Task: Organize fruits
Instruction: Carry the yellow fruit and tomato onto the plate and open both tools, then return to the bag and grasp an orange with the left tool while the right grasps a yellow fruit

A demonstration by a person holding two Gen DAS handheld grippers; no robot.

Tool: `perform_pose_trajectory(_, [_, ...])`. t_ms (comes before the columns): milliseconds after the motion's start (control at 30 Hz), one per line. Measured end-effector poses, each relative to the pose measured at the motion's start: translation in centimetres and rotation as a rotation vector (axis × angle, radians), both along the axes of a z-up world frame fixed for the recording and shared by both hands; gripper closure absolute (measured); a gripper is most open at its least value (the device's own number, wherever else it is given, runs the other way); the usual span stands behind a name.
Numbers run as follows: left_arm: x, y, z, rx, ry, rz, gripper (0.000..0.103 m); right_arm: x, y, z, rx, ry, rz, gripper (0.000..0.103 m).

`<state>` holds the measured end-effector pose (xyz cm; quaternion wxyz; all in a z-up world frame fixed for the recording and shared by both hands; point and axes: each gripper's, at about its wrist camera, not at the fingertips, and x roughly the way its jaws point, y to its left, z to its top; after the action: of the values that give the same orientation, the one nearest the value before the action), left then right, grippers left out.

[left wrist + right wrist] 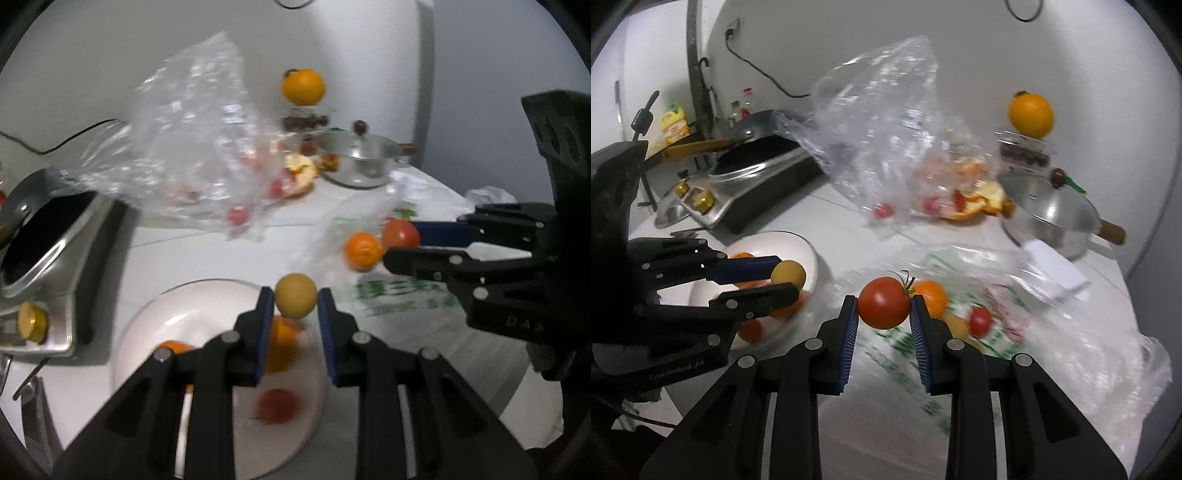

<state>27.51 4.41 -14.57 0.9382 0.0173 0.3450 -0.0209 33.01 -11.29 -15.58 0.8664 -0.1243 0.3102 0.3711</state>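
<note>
My left gripper is shut on a small yellow fruit and holds it above the white bowl. The bowl holds an orange, another orange piece and a red tomato. My right gripper is shut on a red tomato with a green stem, above a printed plastic bag. On that bag lie an orange, a small red tomato and a yellow fruit. In the right wrist view the left gripper shows over the bowl.
A crumpled clear bag with small tomatoes stands behind. A stove with a pan is at the left. A steel lidded pot, orange peels and an orange on a jar are at the back right.
</note>
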Motion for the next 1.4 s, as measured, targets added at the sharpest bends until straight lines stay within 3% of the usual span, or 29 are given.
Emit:
perform_pose_trajectory(367, [0.7, 7.2, -2.1, -0.016, 0.023, 0.102, 0.078, 0.2, 8.0, -1.7, -0.003, 0.043, 0.085, 0.072])
perform_pose_trajectory(767, [1.7, 9.4, -3.6, -0.059, 0.070, 0.130, 0.077, 1.4, 12.7, -4.4, -0.049, 0.112, 0.137, 0.072])
perform_pose_trajectory(1033, [1.3, 8.5, -3.0, -0.048, 0.062, 0.136, 0.069, 1.2, 11.8, -3.8, -0.039, 0.104, 0.122, 0.066])
perform_pose_trajectory(1133, [1.0, 7.7, -2.3, -0.044, 0.043, 0.141, 0.051, 0.9, 9.8, -2.8, -0.027, 0.080, 0.091, 0.066])
perform_pose_trajectory(1167, [0.9, 7.5, -2.1, -0.047, 0.035, 0.142, 0.050, 0.9, 9.1, -2.6, -0.025, 0.075, 0.078, 0.066])
perform_pose_trajectory(1400, [1.0, 3.5, -0.4, -0.045, -0.007, 0.094, 0.049, 1.5, 1.9, -1.5, -0.027, 0.042, -0.055, 0.066])
